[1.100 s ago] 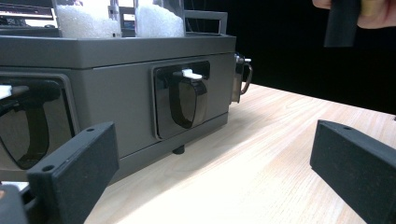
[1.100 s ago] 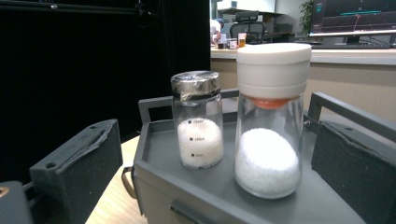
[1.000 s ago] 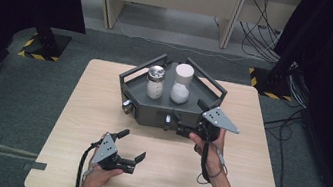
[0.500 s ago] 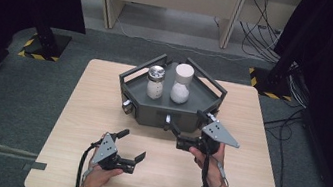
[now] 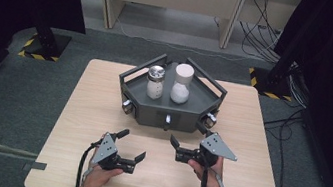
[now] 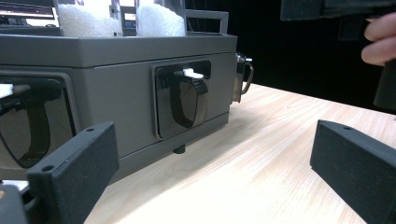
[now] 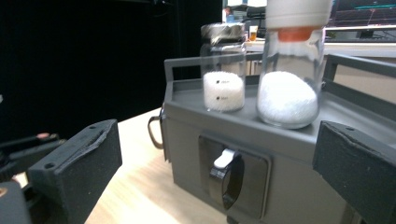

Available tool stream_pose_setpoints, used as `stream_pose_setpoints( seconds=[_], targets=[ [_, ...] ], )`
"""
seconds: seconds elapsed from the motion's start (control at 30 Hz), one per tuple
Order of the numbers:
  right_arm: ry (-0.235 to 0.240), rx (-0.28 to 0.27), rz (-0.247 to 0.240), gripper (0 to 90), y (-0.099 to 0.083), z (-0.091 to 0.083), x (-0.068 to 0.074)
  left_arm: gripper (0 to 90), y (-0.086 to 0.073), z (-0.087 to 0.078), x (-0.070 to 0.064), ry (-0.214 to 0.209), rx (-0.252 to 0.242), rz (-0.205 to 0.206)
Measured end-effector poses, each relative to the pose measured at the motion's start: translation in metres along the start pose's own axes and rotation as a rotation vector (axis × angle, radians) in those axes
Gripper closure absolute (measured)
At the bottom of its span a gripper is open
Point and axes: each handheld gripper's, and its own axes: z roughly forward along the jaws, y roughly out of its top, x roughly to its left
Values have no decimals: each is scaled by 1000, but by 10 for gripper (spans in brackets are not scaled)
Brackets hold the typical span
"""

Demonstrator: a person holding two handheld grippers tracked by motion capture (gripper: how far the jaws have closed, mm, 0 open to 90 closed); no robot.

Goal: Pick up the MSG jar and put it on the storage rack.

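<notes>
A dark grey six-sided tray box [image 5: 151, 114] stands at the table's far middle. On it are a glass jar with a metal lid [image 5: 155, 82] and a taller jar with a white lid [image 5: 182, 84], both holding white granules. My left gripper [image 5: 132, 145] rests open on the table in front of the box, nothing between its jaws. My right gripper [image 5: 188, 135] is open too, just off the box's front right. In the left gripper view a black latch with a white tab [image 6: 186, 95] sits in the box's side. The right gripper view looks at both jars [image 7: 224, 70] [image 7: 289, 70] and another latch [image 7: 229, 179].
The light wooden table [image 5: 81, 105] has bare room left and right of the box. Small metal ring handles [image 5: 127, 106] hang at the box's corners. Grey floor, cables [image 5: 265, 33] and dark curtains surround the table.
My right gripper has drawn back from the box's front right corner toward the person and a little left. The left gripper and the jars have stayed put.
</notes>
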Motion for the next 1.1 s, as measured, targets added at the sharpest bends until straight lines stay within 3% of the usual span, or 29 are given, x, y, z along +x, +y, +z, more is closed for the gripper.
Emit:
stream_pose_setpoints(
  seconds=[0.43, 1.1],
  targets=[
    [45, 23, -2, 14, -27, -7, 6, 8, 0, 0, 0, 1, 1, 0],
    [43, 28, 21, 14, -52, -19, 7, 8, 0, 0, 0, 5, 0, -4]
  ],
)
